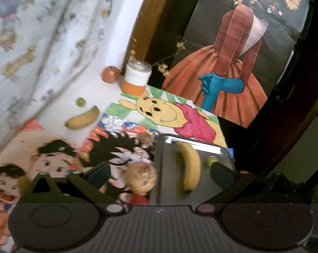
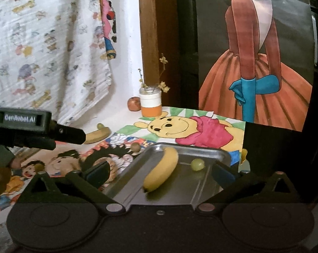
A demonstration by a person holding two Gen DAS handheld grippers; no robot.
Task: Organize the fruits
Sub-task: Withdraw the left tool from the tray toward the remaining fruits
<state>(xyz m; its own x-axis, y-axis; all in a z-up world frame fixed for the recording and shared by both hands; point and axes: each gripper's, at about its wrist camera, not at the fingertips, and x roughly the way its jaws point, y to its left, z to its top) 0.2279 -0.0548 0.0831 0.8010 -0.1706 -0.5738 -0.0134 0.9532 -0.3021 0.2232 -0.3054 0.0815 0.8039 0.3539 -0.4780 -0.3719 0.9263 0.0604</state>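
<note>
Far left on the picture-covered table, near the printed cloth, a small green grape (image 2: 100, 125) sits just behind a loose yellow banana (image 2: 97, 135), whose long axis runs roughly left to right in the right wrist view. The left gripper (image 1: 159, 174) comes next: its jaws stand wide apart with nothing between them, and just ahead of its left finger sits a pale, round peach-coloured fruit (image 1: 141, 178) on the cartoon drawing, close against the left rim of the shiny metal tray (image 2: 211, 150). A small brown round fruit (image 2: 135, 147) lies just beyond that rim. Further back, by the wooden post, a reddish apple (image 2: 134, 103) rests beside a white-and-orange glass jar holding dried flowers (image 2: 151, 102).

In the tray lie a second yellow banana (image 2: 162, 169), angled from the far rim down toward the near left, and a second green grape (image 2: 197, 164) to its right. The right gripper (image 2: 159, 174) hovers over the tray, likewise spread open and empty.

I judge the sorting partly done, with five fruits outside the tray. The pale round fruit looks the likeliest next pick (it lies almost between the left gripper's fingers, slightly left of centre), so the left hand is plainly nearer. Being round, it needs no alignment, only a small shift left before closing.
</note>
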